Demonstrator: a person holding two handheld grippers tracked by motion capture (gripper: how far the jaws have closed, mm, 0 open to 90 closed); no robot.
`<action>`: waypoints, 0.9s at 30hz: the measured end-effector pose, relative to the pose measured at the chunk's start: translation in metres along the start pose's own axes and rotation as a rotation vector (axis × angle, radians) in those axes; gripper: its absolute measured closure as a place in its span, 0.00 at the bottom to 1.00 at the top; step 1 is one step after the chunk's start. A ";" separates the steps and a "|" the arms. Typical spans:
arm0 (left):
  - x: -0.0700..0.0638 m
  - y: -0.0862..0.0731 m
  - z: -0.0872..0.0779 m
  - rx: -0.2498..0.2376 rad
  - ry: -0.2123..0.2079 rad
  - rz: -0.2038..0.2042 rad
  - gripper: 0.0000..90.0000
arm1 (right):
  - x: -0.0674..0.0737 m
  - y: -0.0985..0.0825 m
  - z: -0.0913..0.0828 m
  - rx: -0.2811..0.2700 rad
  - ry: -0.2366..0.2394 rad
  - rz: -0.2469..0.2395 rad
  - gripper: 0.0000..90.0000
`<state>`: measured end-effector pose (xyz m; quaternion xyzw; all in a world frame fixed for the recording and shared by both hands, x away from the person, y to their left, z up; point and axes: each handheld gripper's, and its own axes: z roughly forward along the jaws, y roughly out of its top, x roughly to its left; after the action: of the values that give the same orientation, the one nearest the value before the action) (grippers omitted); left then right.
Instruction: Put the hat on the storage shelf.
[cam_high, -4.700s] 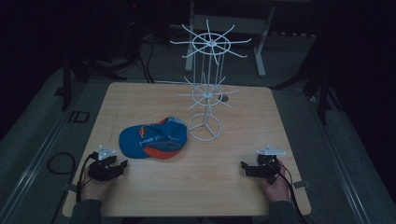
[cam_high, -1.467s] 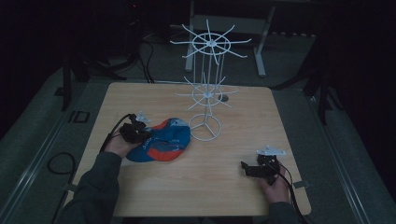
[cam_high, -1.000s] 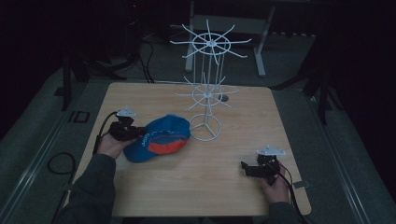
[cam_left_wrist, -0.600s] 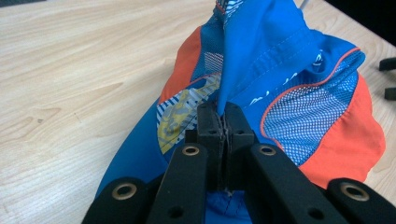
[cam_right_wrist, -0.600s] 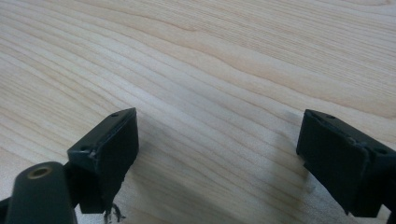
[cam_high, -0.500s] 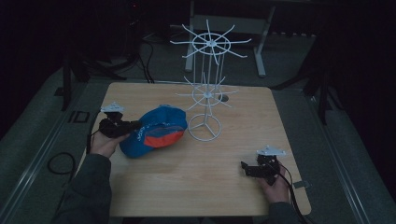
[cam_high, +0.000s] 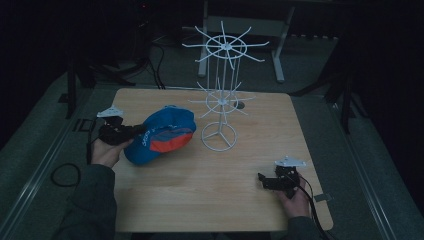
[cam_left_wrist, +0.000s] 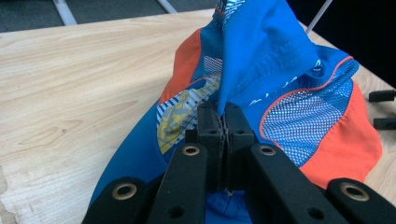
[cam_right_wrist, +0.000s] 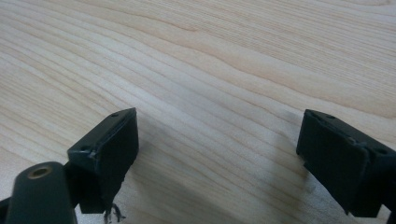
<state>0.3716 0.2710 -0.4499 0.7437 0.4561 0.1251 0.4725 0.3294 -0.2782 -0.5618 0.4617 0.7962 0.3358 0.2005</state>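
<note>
The left gripper (cam_high: 131, 133) has its fingers (cam_left_wrist: 212, 128) clenched on a fold of the blue and orange cap (cam_high: 162, 134), which hangs tilted over the left part of the bench (cam_high: 240, 200), just beside the white wire rack (cam_high: 220, 95). The right gripper (cam_high: 267, 181) rests near the bench's front right corner, fingers (cam_right_wrist: 109, 144) spread wide with nothing between them.

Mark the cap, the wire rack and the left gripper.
cap (cam_high: 159, 135): high view, on the blue crown.
wire rack (cam_high: 218, 135): high view, on the round base ring.
left gripper (cam_left_wrist: 224, 120): left gripper view, between the fingers pinching the cap.
</note>
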 end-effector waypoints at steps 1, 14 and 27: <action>0.001 0.000 -0.001 -0.006 0.000 -0.006 0.99 | 0.000 0.000 0.000 0.000 0.000 0.000 0.14; 0.006 0.005 -0.018 -0.068 0.016 -0.049 0.99 | 0.000 0.000 0.000 0.000 0.000 0.000 0.14; 0.008 0.012 -0.034 -0.121 0.046 -0.081 0.99 | 0.000 0.000 0.000 -0.001 0.000 -0.002 0.14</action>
<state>0.3619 0.2952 -0.4240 0.6915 0.4884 0.1503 0.5106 0.3295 -0.2783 -0.5618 0.4608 0.7964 0.3359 0.2013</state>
